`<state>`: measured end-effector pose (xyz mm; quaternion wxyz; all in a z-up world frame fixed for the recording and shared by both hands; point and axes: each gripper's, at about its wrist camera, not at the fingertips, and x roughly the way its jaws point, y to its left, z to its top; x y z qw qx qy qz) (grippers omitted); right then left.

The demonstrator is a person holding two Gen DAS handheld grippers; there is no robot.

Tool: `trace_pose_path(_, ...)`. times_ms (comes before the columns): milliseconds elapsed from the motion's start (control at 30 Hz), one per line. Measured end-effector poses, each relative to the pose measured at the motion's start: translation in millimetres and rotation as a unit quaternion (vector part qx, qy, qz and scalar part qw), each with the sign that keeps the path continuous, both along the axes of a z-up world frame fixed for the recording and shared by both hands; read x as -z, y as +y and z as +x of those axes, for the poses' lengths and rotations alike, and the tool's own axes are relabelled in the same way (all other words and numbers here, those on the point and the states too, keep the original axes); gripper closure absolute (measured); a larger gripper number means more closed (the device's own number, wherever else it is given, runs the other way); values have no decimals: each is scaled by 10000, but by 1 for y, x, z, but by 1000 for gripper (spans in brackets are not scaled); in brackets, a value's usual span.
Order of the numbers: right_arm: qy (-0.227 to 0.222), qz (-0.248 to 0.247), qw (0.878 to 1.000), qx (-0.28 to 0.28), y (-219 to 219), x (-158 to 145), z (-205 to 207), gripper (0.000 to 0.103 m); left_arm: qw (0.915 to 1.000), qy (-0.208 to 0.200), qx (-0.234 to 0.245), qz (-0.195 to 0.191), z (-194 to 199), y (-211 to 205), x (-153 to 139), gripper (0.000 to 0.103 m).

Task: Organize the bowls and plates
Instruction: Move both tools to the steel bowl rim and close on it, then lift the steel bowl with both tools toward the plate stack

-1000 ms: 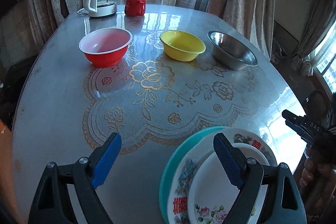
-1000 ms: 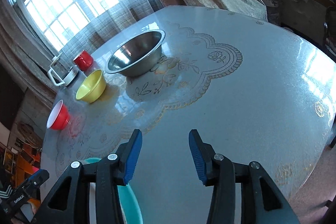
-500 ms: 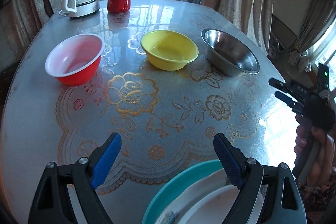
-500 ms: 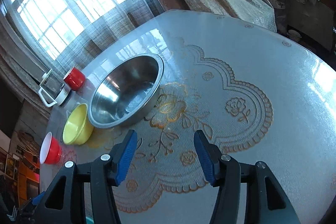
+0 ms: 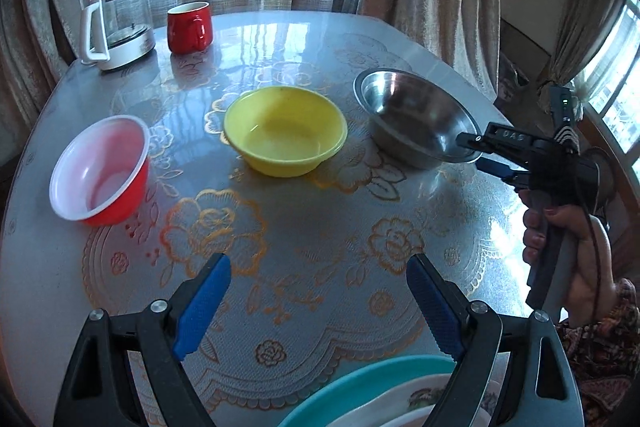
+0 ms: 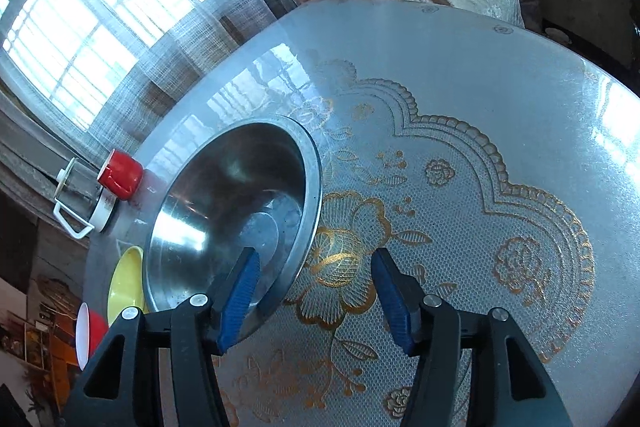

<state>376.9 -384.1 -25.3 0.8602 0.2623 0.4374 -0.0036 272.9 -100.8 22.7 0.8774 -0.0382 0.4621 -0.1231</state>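
Note:
A steel bowl (image 5: pixel 416 119) stands at the right of the round table, a yellow bowl (image 5: pixel 285 129) in the middle and a red bowl (image 5: pixel 100 171) with a white inside at the left. A stack of plates (image 5: pixel 372 399), teal at the bottom, lies at the near edge under my left gripper (image 5: pixel 318 307), which is open and empty above the table. My right gripper (image 6: pixel 314 289) is open, with the steel bowl's (image 6: pixel 236 211) near rim between its jaws, one pad over the bowl's inside. It also shows in the left wrist view (image 5: pixel 486 153).
A red mug (image 5: pixel 189 27) and a glass kettle (image 5: pixel 118 31) on a white base stand at the far left by the curtained window. The table (image 5: pixel 280 227) has a glossy lace-patterned cover. Curtains hang behind and to the right.
Both grippers have moved forward over the table. The right gripper has reached the steel bowl and now straddles its rim. The plate stack has slid to the bottom of the left view.

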Motion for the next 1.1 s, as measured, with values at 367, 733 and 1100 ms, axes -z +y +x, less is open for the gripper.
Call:
trace_pose_path(367, -131, 449, 9986, -256, -1, 8, -13, 86, 9998, -100, 41, 160, 18, -16, -6, 13)
trace_pose_path(733, -413, 634, 9968, -261, -4, 11, -59, 86, 9993, -54, 234, 283, 49, -49, -6, 13)
trace_pose_path(1100, -765, 631, 9947, -268, -9, 15, -91, 86, 9992, 79, 318, 219, 87, -91, 4, 13)
